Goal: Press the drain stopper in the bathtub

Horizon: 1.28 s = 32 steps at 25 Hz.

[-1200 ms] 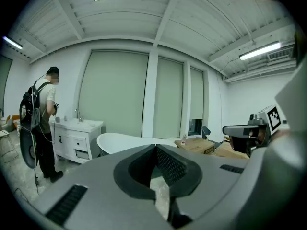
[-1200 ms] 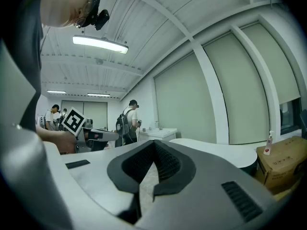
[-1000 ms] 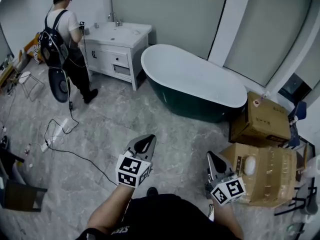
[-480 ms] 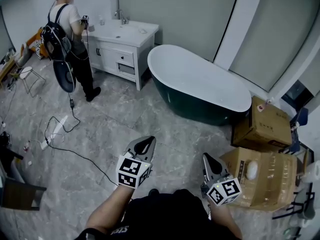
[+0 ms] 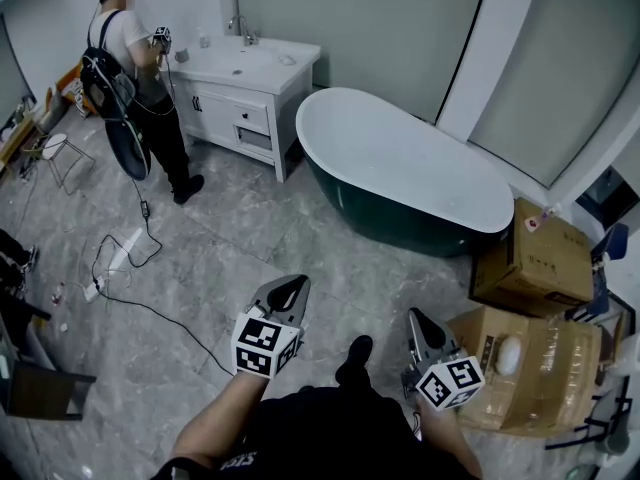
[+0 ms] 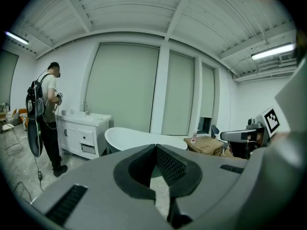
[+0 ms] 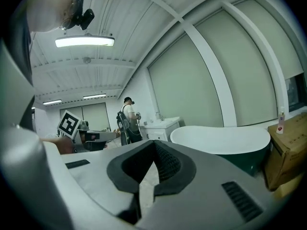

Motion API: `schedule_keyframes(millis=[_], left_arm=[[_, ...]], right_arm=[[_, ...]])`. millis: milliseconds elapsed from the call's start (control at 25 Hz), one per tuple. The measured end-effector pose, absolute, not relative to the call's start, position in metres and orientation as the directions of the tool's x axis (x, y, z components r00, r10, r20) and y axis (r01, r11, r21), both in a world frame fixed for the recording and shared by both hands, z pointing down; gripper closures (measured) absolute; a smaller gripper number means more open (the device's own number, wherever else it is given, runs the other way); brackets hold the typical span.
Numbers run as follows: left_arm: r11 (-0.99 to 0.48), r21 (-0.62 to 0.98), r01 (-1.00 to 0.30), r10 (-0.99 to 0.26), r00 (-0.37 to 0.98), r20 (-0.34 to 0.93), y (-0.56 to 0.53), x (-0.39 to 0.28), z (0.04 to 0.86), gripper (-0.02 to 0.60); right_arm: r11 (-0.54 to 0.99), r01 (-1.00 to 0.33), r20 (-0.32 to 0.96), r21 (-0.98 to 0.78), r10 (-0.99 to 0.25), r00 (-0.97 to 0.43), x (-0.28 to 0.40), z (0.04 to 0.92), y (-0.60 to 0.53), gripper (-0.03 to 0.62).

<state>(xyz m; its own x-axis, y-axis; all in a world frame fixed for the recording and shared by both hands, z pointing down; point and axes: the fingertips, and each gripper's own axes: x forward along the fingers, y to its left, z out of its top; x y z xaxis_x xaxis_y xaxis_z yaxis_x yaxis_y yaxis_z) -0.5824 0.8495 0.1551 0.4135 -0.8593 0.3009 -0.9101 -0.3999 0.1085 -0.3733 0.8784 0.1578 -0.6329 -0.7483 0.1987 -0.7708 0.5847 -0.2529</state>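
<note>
**Tub well ahead, both jaws shut and empty**

Both grippers are hanging low over the floor (image 5: 250, 228), well apart from the bathtub (image 5: 400, 158). The left gripper (image 5: 290, 288) and right gripper (image 5: 418, 320) are each keeping their jaws closed tip to tip, gripping nothing. The tub is lying ahead and slightly right, its long axis running upper-left to lower-right in the head view, so the right gripper is sitting nearer. The drain stopper isn't showing from here. Bare floor is leading straight to the tub's near side, with cardboard boxes (image 5: 535, 258) crowding the right and a vanity (image 5: 250, 88) and another person (image 5: 130, 78) standing far left
</note>
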Motion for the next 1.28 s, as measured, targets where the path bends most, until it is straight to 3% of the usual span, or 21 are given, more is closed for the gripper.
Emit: schedule_keyframes(millis=[640,1280], left_arm=[[-0.412,0.059,-0.909,-0.824,0.4,0.401,0.66,-0.492,0.162,0.568],[-0.493,0.089,-0.865,-0.809,0.494,0.318,0.504,-0.417,0.162,0.568]], right_arm=[[0.626,-0.699,0.177,-0.346,-0.688,-0.704,-0.309,0.179,0.667,0.58],[0.544,-0.784,0.219,-0.299,-0.76,-0.611,-0.228,0.176,0.551,0.58]])
